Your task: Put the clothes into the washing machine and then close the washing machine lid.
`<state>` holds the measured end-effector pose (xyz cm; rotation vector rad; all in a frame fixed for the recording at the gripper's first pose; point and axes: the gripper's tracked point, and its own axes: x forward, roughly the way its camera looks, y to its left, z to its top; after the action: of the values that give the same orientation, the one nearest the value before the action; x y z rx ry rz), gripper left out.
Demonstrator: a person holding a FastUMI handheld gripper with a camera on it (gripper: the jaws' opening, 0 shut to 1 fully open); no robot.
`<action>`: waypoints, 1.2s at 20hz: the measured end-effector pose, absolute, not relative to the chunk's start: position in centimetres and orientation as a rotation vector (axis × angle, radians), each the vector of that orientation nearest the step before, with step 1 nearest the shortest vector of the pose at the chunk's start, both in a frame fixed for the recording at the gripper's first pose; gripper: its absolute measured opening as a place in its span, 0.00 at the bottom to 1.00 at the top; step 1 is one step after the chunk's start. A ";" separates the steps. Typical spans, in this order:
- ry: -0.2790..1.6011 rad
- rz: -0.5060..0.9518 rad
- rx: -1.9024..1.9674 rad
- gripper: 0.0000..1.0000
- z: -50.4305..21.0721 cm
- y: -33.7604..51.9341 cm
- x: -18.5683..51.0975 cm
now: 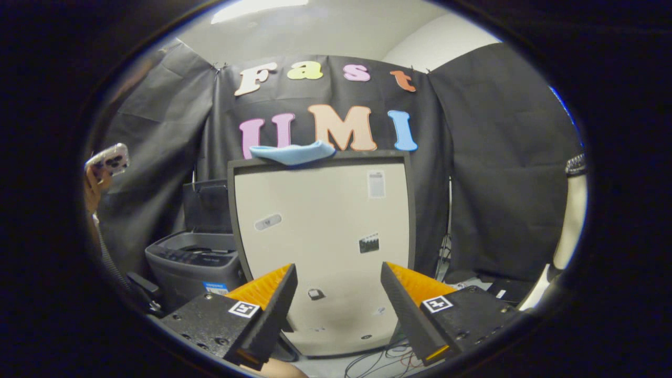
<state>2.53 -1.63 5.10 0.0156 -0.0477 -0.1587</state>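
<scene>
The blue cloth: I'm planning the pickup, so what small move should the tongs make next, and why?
Probably raise the open tongs and ease them forward toward the blue cloth. It lies draped on the top edge of the raised washing machine lid, well above and beyond the fingers, which are spread apart and hold nothing.

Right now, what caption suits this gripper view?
Open gripper faces the washing machine's raised lid, blue cloth draped on top.
</scene>
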 end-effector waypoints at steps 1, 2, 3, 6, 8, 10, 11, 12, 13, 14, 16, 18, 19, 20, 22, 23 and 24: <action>-0.054 -0.163 -0.007 0.97 6.8 -1.5 3.1; -0.065 -0.167 -0.036 0.97 8.6 -1.2 3.8; -0.075 -0.173 -0.063 0.97 10.6 -0.9 4.4; -0.118 -0.153 -0.133 0.97 16.9 1.1 6.7; -0.150 -0.122 -0.155 0.97 21.0 2.6 8.6; -0.165 -0.086 -0.125 0.97 24.1 3.9 11.2; -0.165 -0.073 -0.099 0.97 25.4 4.6 12.4; -0.162 -0.063 -0.069 0.97 26.4 5.1 13.6; -0.163 -0.052 -0.036 0.97 27.3 5.6 14.8; -0.156 -0.047 -0.007 0.97 28.0 5.8 16.3; -0.140 -0.066 0.007 0.97 29.0 5.3 18.9; -0.114 -0.121 0.001 0.97 29.2 3.8 21.7; -0.074 -0.168 0.006 0.97 28.6 2.6 23.1; -0.019 -0.206 0.012 0.97 27.3 1.7 24.4; 0.021 -0.258 0.028 0.98 26.0 0.3 26.7; 0.049 -0.281 0.039 0.98 25.4 0.0 27.5; 0.068 -0.286 0.047 0.99 24.8 -0.2 28.2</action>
<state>28.18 -0.18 24.84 0.0470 0.0680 -0.2859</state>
